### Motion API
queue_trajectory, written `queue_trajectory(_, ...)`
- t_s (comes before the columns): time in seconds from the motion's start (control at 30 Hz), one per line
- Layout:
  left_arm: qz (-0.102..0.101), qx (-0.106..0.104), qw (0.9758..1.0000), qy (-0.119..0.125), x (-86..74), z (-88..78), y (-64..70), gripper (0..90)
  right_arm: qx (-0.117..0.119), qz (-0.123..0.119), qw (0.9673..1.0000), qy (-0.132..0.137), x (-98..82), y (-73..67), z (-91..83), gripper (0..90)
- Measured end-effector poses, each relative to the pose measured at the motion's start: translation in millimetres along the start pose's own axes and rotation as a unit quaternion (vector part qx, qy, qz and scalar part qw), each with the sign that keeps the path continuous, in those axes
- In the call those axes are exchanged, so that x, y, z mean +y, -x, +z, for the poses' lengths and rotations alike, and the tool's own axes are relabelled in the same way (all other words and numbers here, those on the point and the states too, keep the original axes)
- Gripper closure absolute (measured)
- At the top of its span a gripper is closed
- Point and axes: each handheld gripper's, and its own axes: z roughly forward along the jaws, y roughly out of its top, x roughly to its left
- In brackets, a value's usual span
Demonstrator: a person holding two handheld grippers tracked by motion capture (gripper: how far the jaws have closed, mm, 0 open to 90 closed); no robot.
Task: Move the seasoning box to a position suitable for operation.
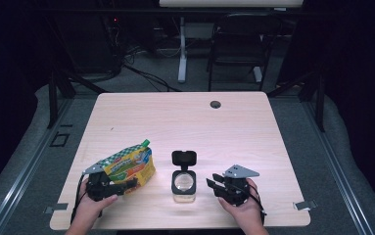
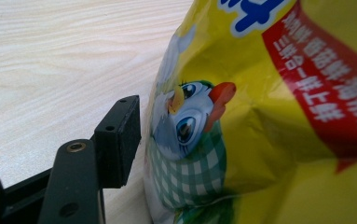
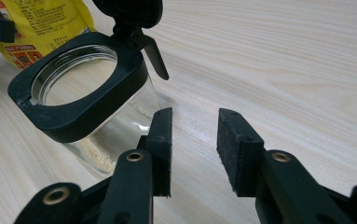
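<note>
A yellow snack pouch (image 1: pixel 130 165) with a green top corner is seen standing on the pale wooden bench (image 1: pixel 185 122), to the left of a square glass jar (image 1: pixel 184 185) that serves here as the landmark. The jar is set near the bench's front edge, and its black hinged lid (image 1: pixel 184 157) is flipped open behind its black collar; a thin layer of pale powder is seen at its bottom in the right gripper view (image 3: pixel 97 156). The left gripper (image 1: pixel 119 187) is held at the pouch's lower front, on the far side of the pouch from the jar. In the left gripper view one black jaw is seen just beside the pouch's printed face (image 2: pixel 260 116), with a narrow gap between pad and foil; the other jaw is hidden behind the pouch, so the pouch appears to lie between jaws that are spread wide and not pressed onto it, though contact on the hidden side cannot be told. The right gripper (image 1: pixel 216 185) is held just to the right of the jar, its jaws pointed towards it. In its own view (image 3: pixel 194 149) the jaws are seen parted, with bare bench between the pads and nothing held; the jar stands just beside the left-hand jaw, apart from it.
</note>
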Motion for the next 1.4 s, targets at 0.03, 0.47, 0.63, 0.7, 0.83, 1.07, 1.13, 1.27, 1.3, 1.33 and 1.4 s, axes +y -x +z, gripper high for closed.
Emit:
queue_trajectory(0.03, 0.001, 0.0, 1.0, -0.004, 0.1, 0.2, -0.2, 38.4, 0.0, 0.0, 1.0, 0.0, 0.0, 0.0, 0.0, 66.3)
queue_trajectory(0.47, 0.002, 0.002, 1.0, -0.007, -1.9, 7.8, -1.5, 38.2, 0.001, -0.004, 1.0, -0.003, 0.3, 0.1, -0.4, 66.2)
queue_trajectory(0.63, 0.004, 0.004, 1.0, -0.004, -3.1, 9.6, -1.4, 37.5, 0.001, -0.003, 1.0, -0.002, 0.2, -0.1, -0.1, 66.2)
queue_trajectory(0.7, 0.005, 0.003, 1.0, -0.005, -3.5, 9.8, -1.6, 37.2, 0.001, -0.003, 1.0, -0.003, 0.3, -0.3, -0.2, 66.1)
queue_trajectory(0.83, 0.009, 0.004, 0.9999, -0.006, -4.3, 10.7, -2.2, 37.2, 0.001, -0.003, 1.0, -0.002, 0.2, -0.2, -0.1, 66.1)
queue_trajectory(1.07, 0.015, 0.01, 0.9997, -0.016, -5.6, 13.0, -1.9, 36.9, 0.001, -0.003, 1.0, -0.003, 0.3, -0.3, -0.2, 66.0)
queue_trajectory(1.13, 0.015, 0.013, 0.9997, -0.015, -6.5, 14.5, -1.8, 36.9, 0.001, -0.003, 1.0, -0.002, 0.3, -0.4, -0.2, 66.0)
queue_trajectory(1.27, 0.014, 0.013, 0.9997, -0.016, -7.4, 15.7, -2.1, 36.8, 0.002, -0.003, 1.0, -0.002, 0.3, -0.7, -0.2, 66.0)
queue_trajectory(1.3, 0.014, 0.013, 0.9997, -0.016, -7.7, 16.1, -2.4, 36.7, 0.002, -0.003, 1.0, -0.002, 0.3, -0.7, -0.2, 65.9)
queue_trajectory(1.33, 0.014, 0.014, 0.9997, -0.017, -7.8, 16.4, -2.5, 36.6, 0.002, -0.003, 1.0, -0.002, 0.3, -0.6, -0.2, 66.0)
queue_trajectory(1.4, 0.013, 0.014, 0.9997, -0.016, -8.1, 17.1, -2.7, 36.4, 0.002, -0.003, 1.0, -0.002, 0.4, -0.5, -0.1, 66.0)
